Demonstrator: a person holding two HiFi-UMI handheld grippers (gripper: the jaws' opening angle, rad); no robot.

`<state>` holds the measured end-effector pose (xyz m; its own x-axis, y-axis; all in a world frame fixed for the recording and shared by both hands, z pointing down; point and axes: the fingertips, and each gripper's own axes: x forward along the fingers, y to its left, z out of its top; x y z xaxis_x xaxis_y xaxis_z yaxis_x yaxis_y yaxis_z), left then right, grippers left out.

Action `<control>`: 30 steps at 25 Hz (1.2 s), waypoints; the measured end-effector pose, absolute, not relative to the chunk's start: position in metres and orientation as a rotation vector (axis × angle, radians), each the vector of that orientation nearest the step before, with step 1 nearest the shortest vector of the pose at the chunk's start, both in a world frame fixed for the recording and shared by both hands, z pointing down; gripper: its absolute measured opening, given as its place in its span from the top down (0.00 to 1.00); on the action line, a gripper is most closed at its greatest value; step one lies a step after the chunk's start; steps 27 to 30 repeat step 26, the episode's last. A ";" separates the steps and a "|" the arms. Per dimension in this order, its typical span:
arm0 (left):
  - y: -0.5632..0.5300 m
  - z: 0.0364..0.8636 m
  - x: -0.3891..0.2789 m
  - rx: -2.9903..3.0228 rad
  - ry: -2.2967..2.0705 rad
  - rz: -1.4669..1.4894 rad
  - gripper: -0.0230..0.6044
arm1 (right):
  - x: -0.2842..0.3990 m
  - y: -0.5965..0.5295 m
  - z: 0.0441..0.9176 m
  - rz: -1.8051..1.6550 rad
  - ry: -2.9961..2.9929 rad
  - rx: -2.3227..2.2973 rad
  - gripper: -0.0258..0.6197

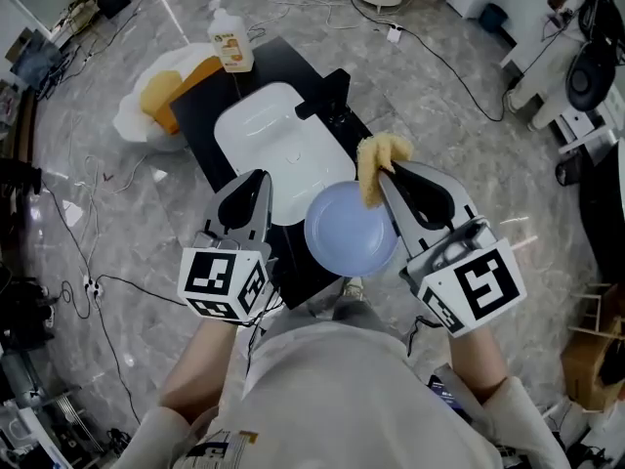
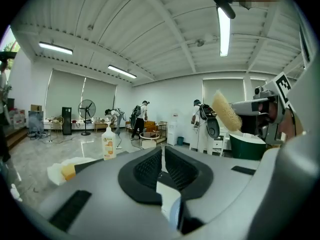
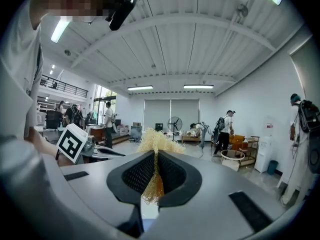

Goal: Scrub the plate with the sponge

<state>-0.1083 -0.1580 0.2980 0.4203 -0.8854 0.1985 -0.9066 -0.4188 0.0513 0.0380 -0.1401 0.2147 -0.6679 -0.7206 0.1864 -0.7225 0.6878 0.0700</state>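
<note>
Right hand-held gripper (image 3: 156, 156): pinches yellow sponge (image 3: 156, 139), tuft free to scrub | blue plate (image 1: 347, 233): under sponge, at table (image 1: 195, 115) corner | left hand-held gripper (image 2: 163, 151): nearly closed, empty, alongside plate.

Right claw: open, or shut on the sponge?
Shut on the sponge: the pads of the right claw pinch it, its frayed top sticking out past them.
</note>
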 end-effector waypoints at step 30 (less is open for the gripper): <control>-0.101 0.262 -0.135 2.576 -1.687 0.294 0.92 | 0.025 -0.095 0.216 0.029 -2.738 1.136 0.89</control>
